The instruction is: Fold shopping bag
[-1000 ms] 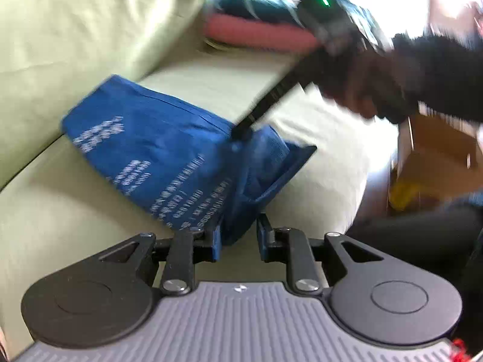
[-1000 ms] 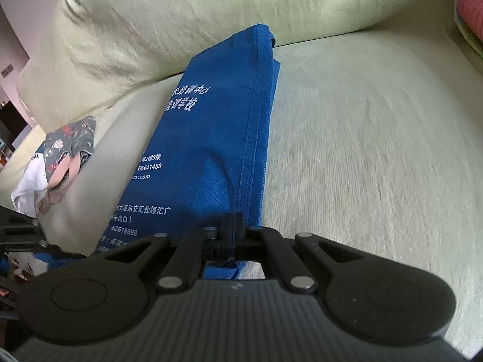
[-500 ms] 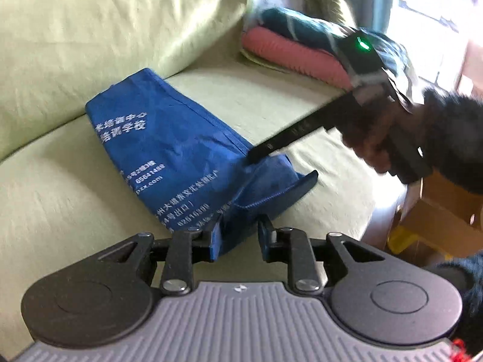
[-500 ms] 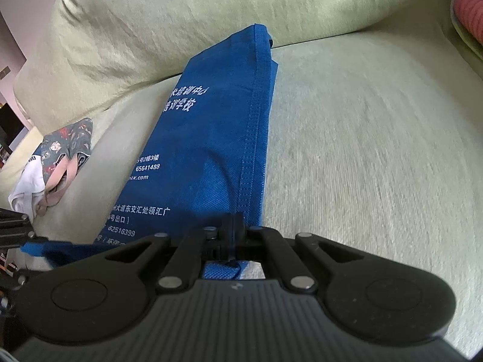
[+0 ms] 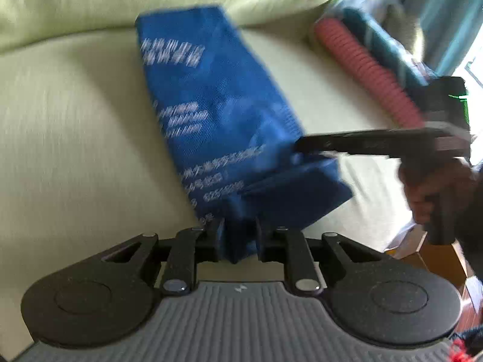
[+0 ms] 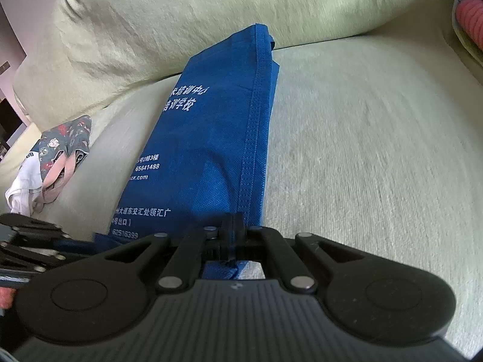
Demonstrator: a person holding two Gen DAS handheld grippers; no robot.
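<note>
While the blue shopping bag (image 6: 211, 138) lies lengthwise on the pale green sofa seat (image 6: 377, 150), its far end reaching the back cushion (image 6: 211, 21), both grippers grip its near end. Left wrist view: the left gripper (image 5: 240, 238) points forward along the bag, its two fingers part-way apart with a bunched fold of blue fabric filling the gap between them and touching both pads. In the same view the right gripper (image 5: 302, 146) enters from the right, held roughly level with its fingers pointing left; a hand (image 5: 428, 190) in a dark sleeve (image 5: 471, 211) wraps the handle below the body, and the fingertips meet the bag's right edge. This view is motion-blurred, so the white print on the bag is unreadable. Right wrist view: the right gripper's jaws stand nearly together, pinching the stitched hem of the bag, with a strip of fabric passing between the fingers toward the camera. The bag is folded into a long narrow panel, white lettering facing up, its stitched seam running along the right edge. At lower left the black linkage of the left gripper (image 6: 27, 247) shows beside the bag's near corner. Patterned clothing (image 6: 54, 157) lies on the seat to the left, well apart from the bag; a pink ribbed cushion (image 5: 362, 72) sits at the far right end.
</note>
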